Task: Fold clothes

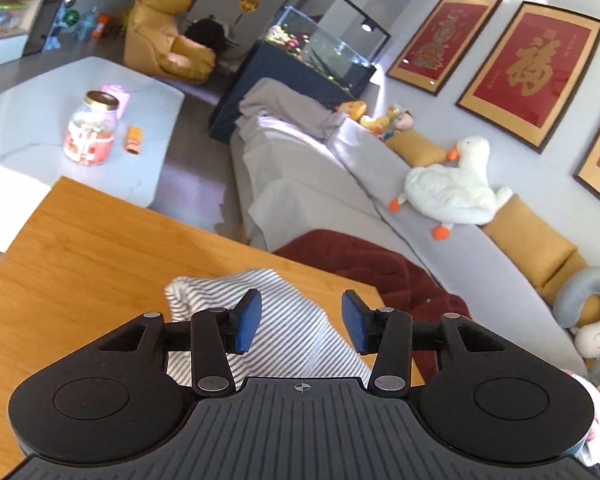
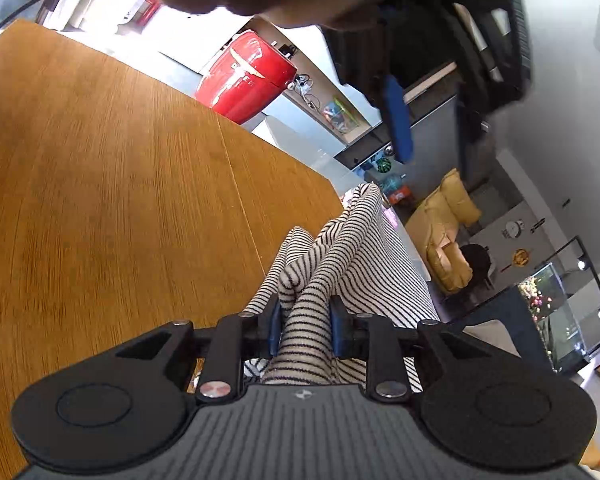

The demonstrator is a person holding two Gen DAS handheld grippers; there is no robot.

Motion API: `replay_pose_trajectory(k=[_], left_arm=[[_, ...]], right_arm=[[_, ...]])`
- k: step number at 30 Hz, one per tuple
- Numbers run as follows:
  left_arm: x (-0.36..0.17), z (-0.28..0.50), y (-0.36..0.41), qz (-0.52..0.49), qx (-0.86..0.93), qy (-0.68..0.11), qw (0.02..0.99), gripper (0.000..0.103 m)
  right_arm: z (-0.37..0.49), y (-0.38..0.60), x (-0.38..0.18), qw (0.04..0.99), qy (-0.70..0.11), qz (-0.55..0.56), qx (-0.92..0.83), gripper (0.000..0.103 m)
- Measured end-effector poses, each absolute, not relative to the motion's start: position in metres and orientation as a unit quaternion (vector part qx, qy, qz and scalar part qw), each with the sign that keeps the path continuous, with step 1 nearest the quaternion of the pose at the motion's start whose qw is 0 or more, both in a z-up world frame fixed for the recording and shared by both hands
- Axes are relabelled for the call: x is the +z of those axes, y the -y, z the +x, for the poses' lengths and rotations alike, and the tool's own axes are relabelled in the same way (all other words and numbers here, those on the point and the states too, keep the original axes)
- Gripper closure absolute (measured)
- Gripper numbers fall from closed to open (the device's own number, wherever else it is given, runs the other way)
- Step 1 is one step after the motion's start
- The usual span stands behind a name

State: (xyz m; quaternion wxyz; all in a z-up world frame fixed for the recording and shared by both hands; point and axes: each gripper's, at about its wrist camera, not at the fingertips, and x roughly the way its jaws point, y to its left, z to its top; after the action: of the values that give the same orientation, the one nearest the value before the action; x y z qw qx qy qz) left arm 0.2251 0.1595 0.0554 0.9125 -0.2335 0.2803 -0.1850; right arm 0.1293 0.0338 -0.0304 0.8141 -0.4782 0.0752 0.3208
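Note:
A black-and-white striped garment (image 1: pixel 284 320) lies bunched on the wooden table (image 1: pixel 84 264) near its far edge. My left gripper (image 1: pixel 300 322) is open and empty, held above the garment with its blue pads apart. In the right wrist view the same striped garment (image 2: pixel 340 264) runs from the table edge up between my fingers. My right gripper (image 2: pixel 305 330) is shut on a thick fold of it. The left gripper's blue pad (image 2: pixel 398 116) and black body show above, apart from the cloth.
A dark red blanket (image 1: pixel 384 268) lies past the table's far edge on a grey sofa (image 1: pixel 340 184) with a white plush goose (image 1: pixel 456 184). A low white table (image 1: pixel 100 120) holds a jar (image 1: pixel 90 128). A red round object (image 2: pixel 244 76) stands beyond the table.

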Motion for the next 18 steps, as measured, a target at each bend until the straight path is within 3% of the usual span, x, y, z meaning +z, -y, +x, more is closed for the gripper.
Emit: replay_pose_trajectory(k=[4,6,8,10,11,13,18], left_arm=[[0.014,0.249,-0.153,-0.213,-0.156,-0.328,0.907,0.061],[-0.008,0.254,-0.155,-0.210,-0.142,-0.346,0.903,0.063],[-0.015,0.246,-0.161,-0.214,-0.145,-0.337,0.905,0.063],[-0.015,0.240,-0.162,-0.204,-0.148,-0.335,0.908,0.063],[-0.015,0.238,-0.161,-0.196,-0.148,-0.334,0.910,0.063],[-0.016,0.236,-0.159,-0.184,-0.149,-0.331,0.913,0.063],[-0.016,0.235,-0.160,-0.179,-0.151,-0.328,0.915,0.063]], right_arm=[[0.129,-0.036,-0.028,0.820,-0.082,-0.466,0.322,0.074],[0.137,-0.023,-0.007,0.834,-0.121,-0.405,0.355,0.060],[0.151,-0.001,0.019,0.847,-0.166,-0.313,0.395,0.031],[0.169,0.023,0.047,0.855,-0.208,-0.209,0.427,0.011],[0.182,0.036,0.058,0.858,-0.223,-0.159,0.435,0.007],[0.214,0.066,0.077,0.867,-0.245,-0.048,0.432,0.000],[0.310,0.102,0.074,0.862,-0.312,0.116,0.382,0.000]])
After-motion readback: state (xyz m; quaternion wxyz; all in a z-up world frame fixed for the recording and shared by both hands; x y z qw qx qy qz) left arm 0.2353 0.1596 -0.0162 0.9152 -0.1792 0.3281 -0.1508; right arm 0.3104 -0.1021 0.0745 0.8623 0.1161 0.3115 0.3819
